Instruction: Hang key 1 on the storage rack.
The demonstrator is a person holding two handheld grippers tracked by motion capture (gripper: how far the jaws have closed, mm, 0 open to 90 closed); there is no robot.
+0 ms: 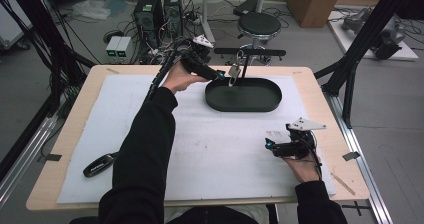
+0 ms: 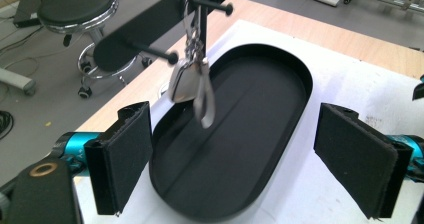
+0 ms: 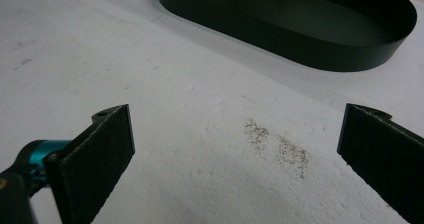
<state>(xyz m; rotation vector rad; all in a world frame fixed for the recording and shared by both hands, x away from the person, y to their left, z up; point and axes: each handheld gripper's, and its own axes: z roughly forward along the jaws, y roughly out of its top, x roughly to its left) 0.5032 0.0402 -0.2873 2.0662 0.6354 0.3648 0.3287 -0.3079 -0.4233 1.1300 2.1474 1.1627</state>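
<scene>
A silver carabiner with metal pieces clipped to it (image 2: 194, 79) hangs from a peg on a black stand's crossbar (image 2: 145, 26), above the far end of a black oval tray (image 2: 235, 149). My left gripper (image 2: 240, 159) is open, its pads (image 2: 122, 159) wide apart and just short of the hanging metal, with nothing between them. From above, the left gripper (image 1: 220, 76) sits beside the carabiner (image 1: 234, 70) at the tray's (image 1: 245, 105) left rim. My right gripper (image 1: 269, 145) rests low over the white mat near the right edge. It is open and empty (image 3: 235, 159), facing the tray (image 3: 280, 36).
A white foam mat (image 1: 215, 149) covers most of the wooden table (image 1: 80, 134). A black elongated object (image 1: 100, 165) lies at the mat's near left. A round stool (image 1: 258, 25), computer cases and cables stand on the floor behind the table.
</scene>
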